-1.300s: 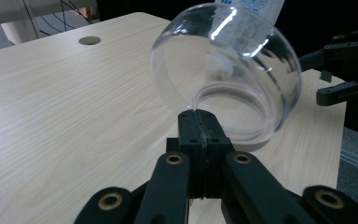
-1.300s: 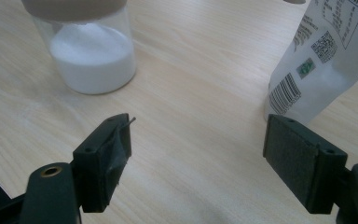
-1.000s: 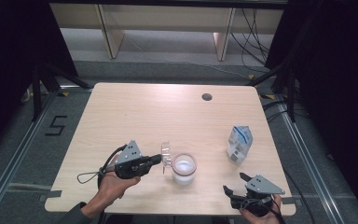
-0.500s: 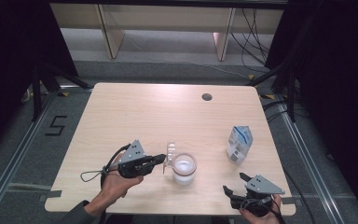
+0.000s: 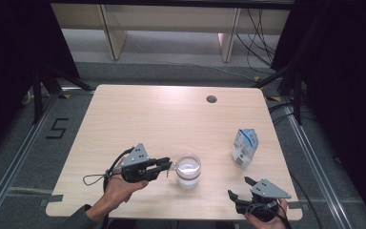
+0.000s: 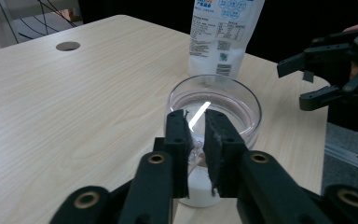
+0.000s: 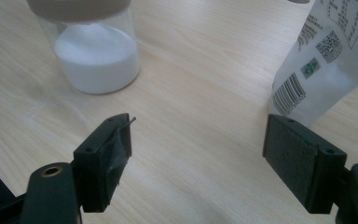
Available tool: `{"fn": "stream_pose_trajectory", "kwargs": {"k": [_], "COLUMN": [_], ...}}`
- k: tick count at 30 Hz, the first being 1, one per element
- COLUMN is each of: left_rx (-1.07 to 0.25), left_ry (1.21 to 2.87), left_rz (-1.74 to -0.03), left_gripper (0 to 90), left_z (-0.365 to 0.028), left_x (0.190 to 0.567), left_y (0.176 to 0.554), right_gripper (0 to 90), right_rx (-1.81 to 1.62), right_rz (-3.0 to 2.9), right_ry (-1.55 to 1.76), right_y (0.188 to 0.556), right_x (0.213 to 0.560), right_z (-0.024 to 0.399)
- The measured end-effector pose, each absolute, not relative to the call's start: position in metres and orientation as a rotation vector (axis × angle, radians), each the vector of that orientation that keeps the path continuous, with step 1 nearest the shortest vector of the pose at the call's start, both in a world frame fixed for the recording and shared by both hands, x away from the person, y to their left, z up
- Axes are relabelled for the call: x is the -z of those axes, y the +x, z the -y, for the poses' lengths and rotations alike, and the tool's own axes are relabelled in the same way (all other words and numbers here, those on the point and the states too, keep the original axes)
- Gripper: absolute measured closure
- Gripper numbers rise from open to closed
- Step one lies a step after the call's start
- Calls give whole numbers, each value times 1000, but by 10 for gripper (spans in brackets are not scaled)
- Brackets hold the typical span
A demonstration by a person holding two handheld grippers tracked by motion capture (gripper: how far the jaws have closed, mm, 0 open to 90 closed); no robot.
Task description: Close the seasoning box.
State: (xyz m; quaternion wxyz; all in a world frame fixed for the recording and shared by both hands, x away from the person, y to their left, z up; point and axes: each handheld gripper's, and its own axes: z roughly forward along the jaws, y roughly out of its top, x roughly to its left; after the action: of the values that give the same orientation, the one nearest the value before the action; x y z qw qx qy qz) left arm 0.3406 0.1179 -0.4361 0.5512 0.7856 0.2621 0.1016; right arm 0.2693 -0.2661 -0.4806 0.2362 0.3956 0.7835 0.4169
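The pale wooden tabletop [image 5: 138, 119] carries a white printed pouch [image 5: 244, 147], its top cut off in both gripper views. Left of it stands a clear glass jar of white powder [image 5: 188, 171]. The left gripper [image 6: 196, 126], at the jar's rim, has just been easing apart around something thin and clear, perhaps a spoon handle. The right gripper [image 7: 198, 140] stands spread wide and empty near the tabletop's front edge.

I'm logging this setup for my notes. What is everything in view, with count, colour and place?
Table: one, light wood, centre.
Cable hole: one, dark, far right of the tabletop.
Glass jar: one, clear with white powder at the bottom, near edge.
Pouch: one, white and blue, upright, right of the jar.
Floor marking: one, black, left of the table.
Left claw: black, at the jar's rim, jaws just opening slightly, a thin clear piece between them.
Right claw: black, open, near right corner.
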Motion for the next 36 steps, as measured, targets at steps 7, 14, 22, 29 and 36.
{"fn": "stream_pose_trajectory", "kwargs": {"k": [7,14,22,29,36], "left_rx": [-182,-174,-194,-202,-180], "left_ry": [1836,1853,1871,1884,1897], "left_rz": [-668,-676,-701,-721,-736], "left_gripper": [464,364,316,292,273], "left_z": [-131,-144,-152,-157,-159], "left_x": [444,457,467,472,477], "left_y": [337,336,330,325,316], "right_gripper": [243,243,238,192,159], "right_rx": [-1162,-1172,-1184,-1243,-1307], "right_rz": [-2144,-2161,-2162,-2164,-2155], "right_ry": [1118,1101,1097,1125,1095], "right_y": [268,269,271,268,268], "right_x": [481,482,483,481,481], "right_z": [265,265,266,263,262]}}
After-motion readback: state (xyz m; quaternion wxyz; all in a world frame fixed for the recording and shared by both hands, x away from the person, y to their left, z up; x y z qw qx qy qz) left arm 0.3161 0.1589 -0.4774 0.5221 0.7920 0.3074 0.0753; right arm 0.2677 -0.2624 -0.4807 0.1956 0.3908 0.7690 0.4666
